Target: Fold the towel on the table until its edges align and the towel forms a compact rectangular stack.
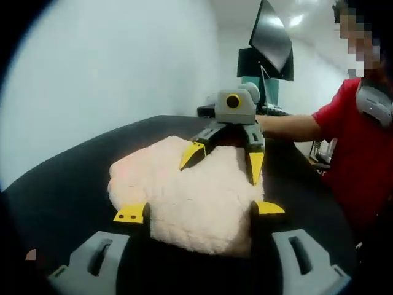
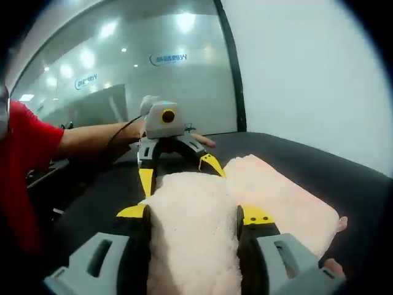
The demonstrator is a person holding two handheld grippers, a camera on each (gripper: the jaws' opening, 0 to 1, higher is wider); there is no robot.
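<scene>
The fluffy pale-pink folded towel (image 1: 196, 193) lies on the black table (image 1: 67, 178). Its near end sits between the spread yellow-tipped jaws of the left gripper (image 1: 199, 211). At the far end, the right gripper (image 1: 224, 157) straddles the towel, jaws wide. Beyond stands a person in a red shirt (image 1: 353, 147).
</scene>
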